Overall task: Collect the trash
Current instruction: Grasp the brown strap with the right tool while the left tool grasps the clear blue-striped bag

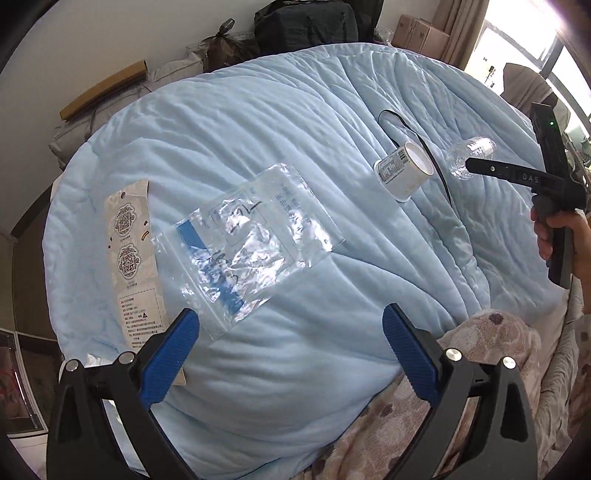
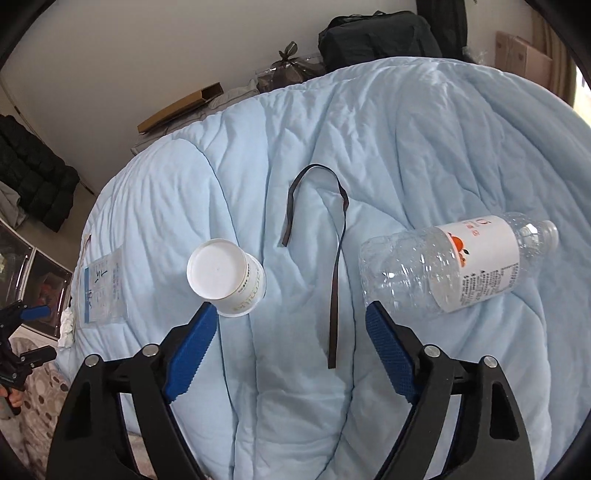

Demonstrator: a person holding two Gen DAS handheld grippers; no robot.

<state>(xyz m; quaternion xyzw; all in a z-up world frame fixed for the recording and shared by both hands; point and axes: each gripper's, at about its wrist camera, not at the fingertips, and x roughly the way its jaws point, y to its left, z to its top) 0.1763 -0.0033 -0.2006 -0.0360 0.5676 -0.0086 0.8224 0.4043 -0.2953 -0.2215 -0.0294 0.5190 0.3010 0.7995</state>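
Trash lay scattered on pale blue quilt (image 1: pixel 295 122): clear plastic bag (image 1: pixel 251 240) beside paper tag (image 1: pixel 135 258), toppled paper cup (image 2: pixel 225 282), dark strap (image 2: pixel 334 266), empty bottle (image 2: pixel 458 262). Left gripper (image 1: pixel 291 326) hung agape over bag, holding nothing; right gripper (image 2: pixel 291 328) likewise gaped, straddling strap's end

Light blue quilt (image 2: pixel 406 129) covers bed. Far side: black bag (image 1: pixel 306 22), long cardboard box (image 2: pixel 181 107). Near edge: beige spotted blanket (image 1: pixel 480 354).
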